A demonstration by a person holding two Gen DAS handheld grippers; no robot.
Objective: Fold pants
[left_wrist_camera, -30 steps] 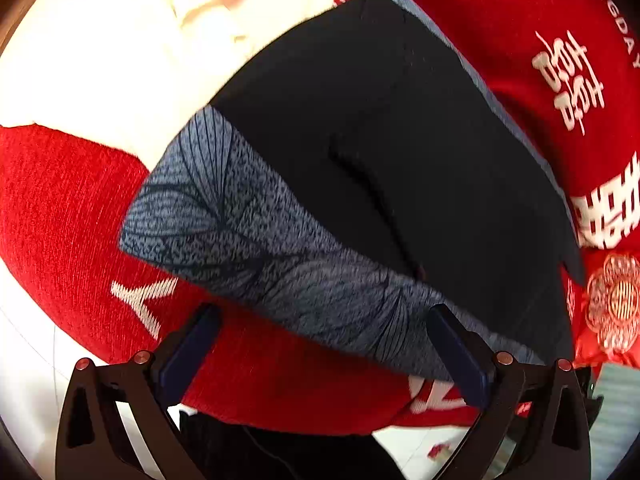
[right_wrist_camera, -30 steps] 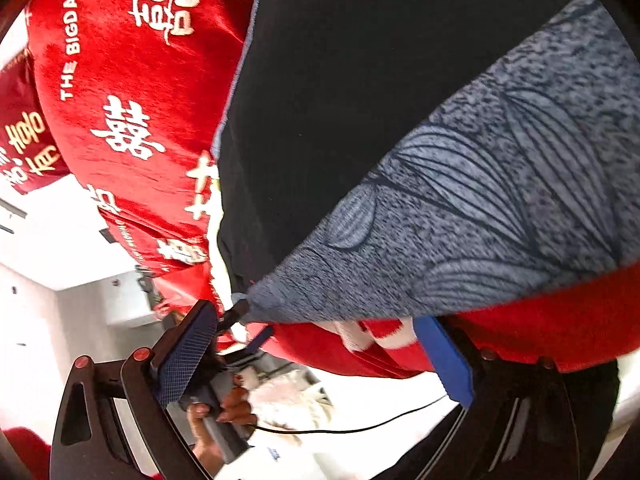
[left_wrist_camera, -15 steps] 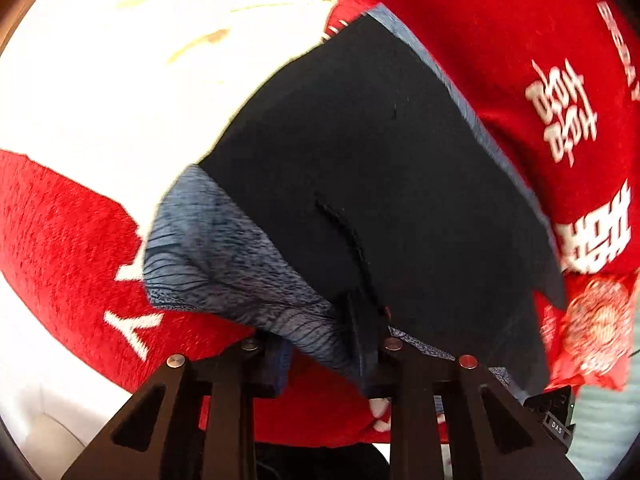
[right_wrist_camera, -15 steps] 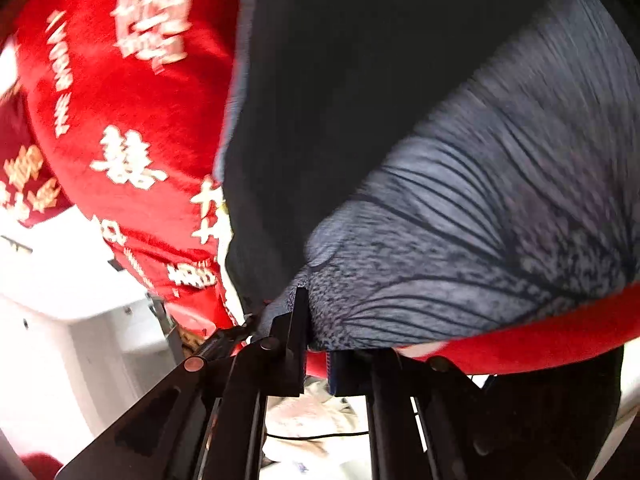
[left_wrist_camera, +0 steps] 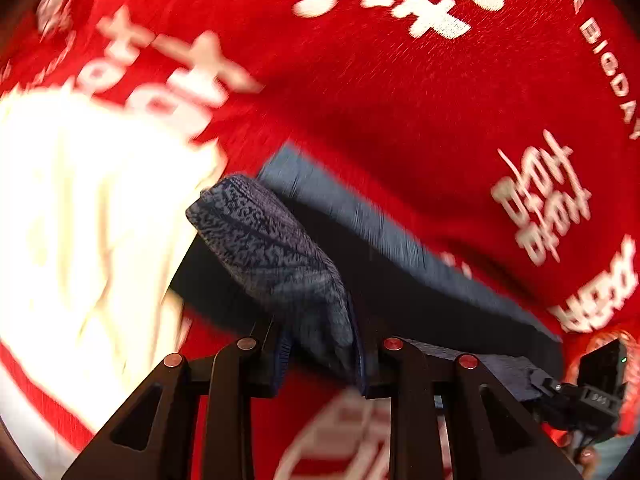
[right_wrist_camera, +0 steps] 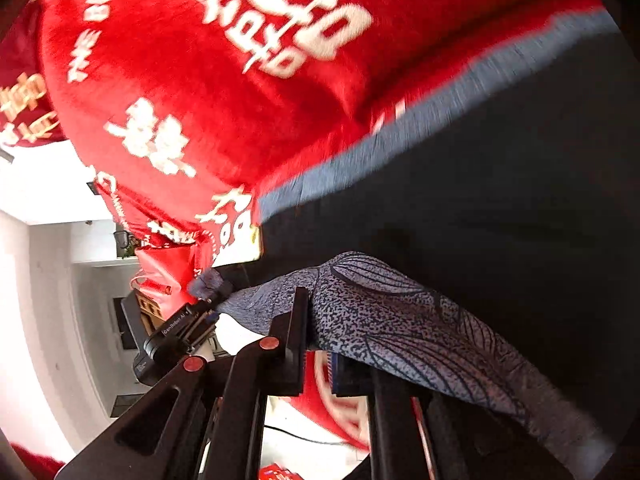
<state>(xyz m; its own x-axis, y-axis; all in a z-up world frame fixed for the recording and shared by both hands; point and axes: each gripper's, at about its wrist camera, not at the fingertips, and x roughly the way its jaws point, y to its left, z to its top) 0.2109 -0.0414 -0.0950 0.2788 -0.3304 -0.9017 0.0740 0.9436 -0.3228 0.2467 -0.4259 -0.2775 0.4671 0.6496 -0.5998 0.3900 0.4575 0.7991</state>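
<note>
The pants (left_wrist_camera: 400, 292) are black with a blue-grey leaf-patterned band (left_wrist_camera: 276, 252) along one end, and lie on a red blanket. My left gripper (left_wrist_camera: 320, 356) is shut on the patterned band and holds that corner lifted and curled over the black cloth. My right gripper (right_wrist_camera: 316, 344) is shut on the other corner of the patterned band (right_wrist_camera: 400, 320), also lifted off the blanket. The black body of the pants (right_wrist_camera: 500, 200) fills the right of the right wrist view. The left gripper also shows in the right wrist view (right_wrist_camera: 180, 328), holding its corner.
The red blanket (left_wrist_camera: 400, 100) with white characters covers the surface under the pants. A cream patch (left_wrist_camera: 80, 220) of it lies at the left. A white wall and floor (right_wrist_camera: 48, 280) show past the blanket's edge. A dark device (left_wrist_camera: 600, 376) sits at the far right.
Both grippers have closed on the patterned band's corners, then lifted it and carried it forward over the black cloth. The views are blurred with motion.
</note>
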